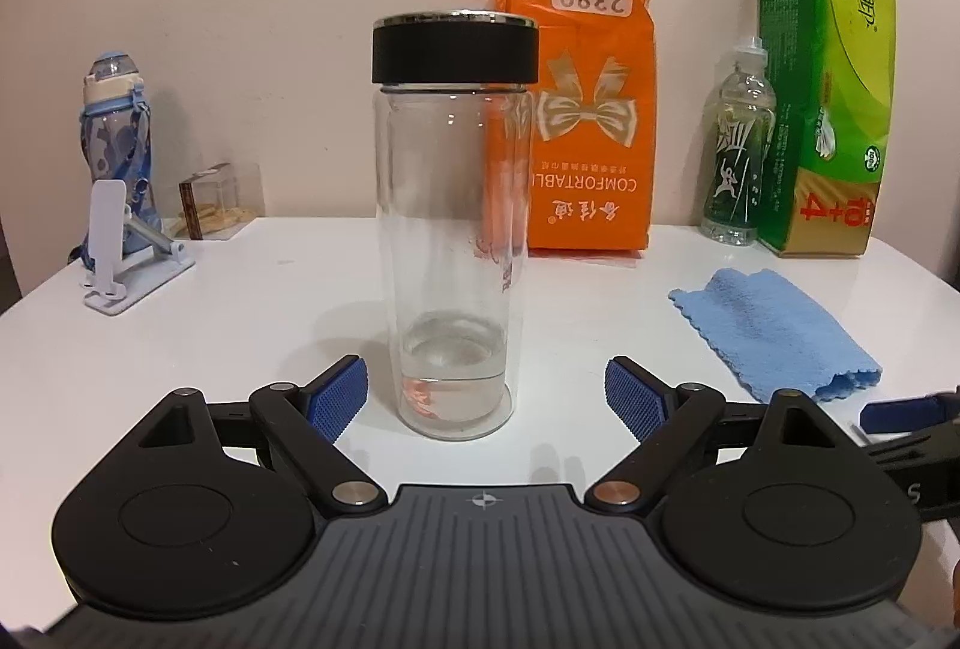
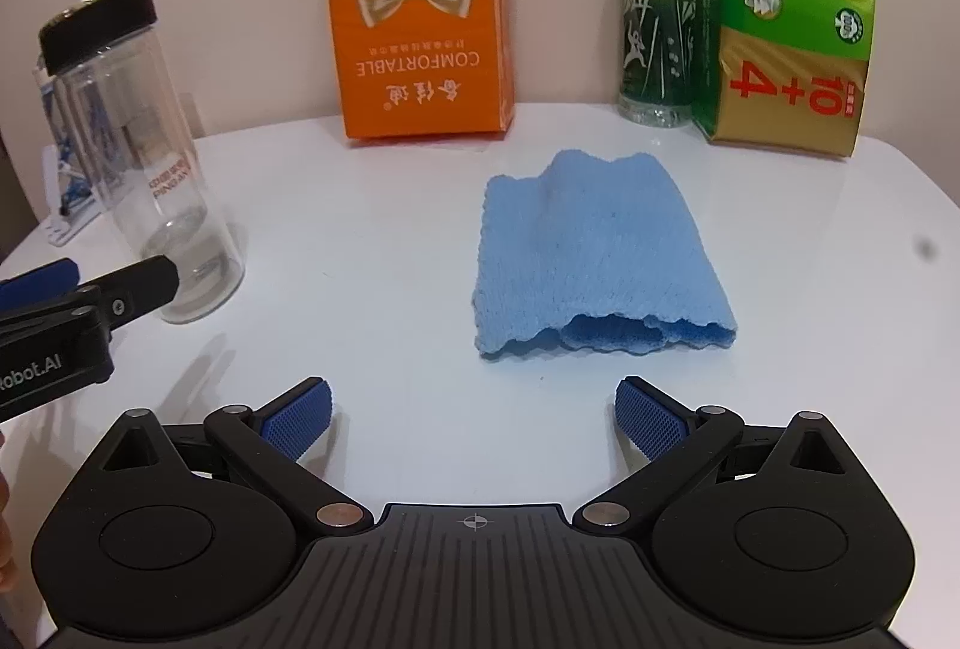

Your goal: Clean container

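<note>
Left gripper (image 1: 486,391): fingers (image 1: 339,397) spread wide, holding nothing. Glass container (image 1: 453,229) stands upright on the white bench (image 1: 240,325) between the two blue pads, base just ahead of the tips, no contact visible on either side. Black screw lid (image 1: 454,48) is on. Inside: looks empty; the thick glass base makes it hard to tell whether a thin film of liquid sits at the bottom. Red print on the glass wall, low down.

Right gripper (image 2: 474,409): fingers (image 2: 297,418) also spread wide, nothing between them. Folded blue cloth (image 2: 600,259) lies flat on the bench straight ahead of the tips, apart from them, open folds facing the gripper. The container is far left of these fingers, with the left gripper's tip beside its base.

Further out, along the back wall:
- Orange paper pack (image 2: 420,0), behind the cloth, standing upside down, top torn open.
- Clear plastic bottle (image 2: 657,12) with green label, right of the orange pack, capped, looks mostly empty.
- Green tissue pack (image 2: 792,6), beyond the bottle, leaning on the wall.
- Far left of the left fingers: blue kids' bottle (image 1: 114,144), lid shut, contents not readable; white phone stand (image 1: 129,259) in front of it; small clear box (image 1: 219,202) with pale items inside.
</note>
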The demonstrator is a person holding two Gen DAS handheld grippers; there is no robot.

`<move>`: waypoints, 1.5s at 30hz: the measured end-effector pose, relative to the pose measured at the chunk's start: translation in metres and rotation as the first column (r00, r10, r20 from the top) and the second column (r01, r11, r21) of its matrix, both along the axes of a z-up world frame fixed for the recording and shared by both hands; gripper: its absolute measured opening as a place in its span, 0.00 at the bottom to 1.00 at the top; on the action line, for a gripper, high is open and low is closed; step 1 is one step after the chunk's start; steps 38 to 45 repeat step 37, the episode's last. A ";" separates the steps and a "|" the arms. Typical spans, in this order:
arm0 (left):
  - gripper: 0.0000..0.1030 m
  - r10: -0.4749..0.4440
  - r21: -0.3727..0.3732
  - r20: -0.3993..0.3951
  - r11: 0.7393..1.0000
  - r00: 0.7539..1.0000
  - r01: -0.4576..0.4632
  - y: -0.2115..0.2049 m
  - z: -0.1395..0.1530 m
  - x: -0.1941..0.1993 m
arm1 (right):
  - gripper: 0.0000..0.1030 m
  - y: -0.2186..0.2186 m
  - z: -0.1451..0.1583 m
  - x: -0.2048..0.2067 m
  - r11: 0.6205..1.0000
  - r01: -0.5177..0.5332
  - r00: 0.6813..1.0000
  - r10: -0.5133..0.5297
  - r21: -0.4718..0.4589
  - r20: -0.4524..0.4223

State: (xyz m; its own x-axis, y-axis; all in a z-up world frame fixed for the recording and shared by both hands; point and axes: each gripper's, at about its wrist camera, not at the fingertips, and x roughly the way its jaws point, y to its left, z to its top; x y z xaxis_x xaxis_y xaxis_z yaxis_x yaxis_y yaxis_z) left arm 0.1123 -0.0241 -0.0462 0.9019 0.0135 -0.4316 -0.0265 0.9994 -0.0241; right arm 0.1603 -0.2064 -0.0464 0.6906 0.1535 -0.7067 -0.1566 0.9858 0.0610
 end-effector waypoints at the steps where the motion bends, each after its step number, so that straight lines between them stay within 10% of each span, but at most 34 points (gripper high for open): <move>1: 1.00 0.000 -0.008 -0.001 1.000 1.000 0.000 0.001 -0.001 0.002 | 1.00 0.000 -0.001 0.000 1.000 -0.002 1.000 0.002 -0.001 -0.001; 22: 1.00 -0.049 -0.101 -0.087 0.994 0.995 0.040 0.005 -0.012 0.021 | 1.00 0.009 -0.001 0.007 0.998 -0.038 0.999 0.038 -0.041 -0.001; 45: 1.00 -0.053 -0.043 -0.073 0.998 0.996 0.050 -0.002 -0.010 0.019 | 1.00 0.010 -0.002 0.010 0.998 -0.046 0.999 0.046 -0.040 0.000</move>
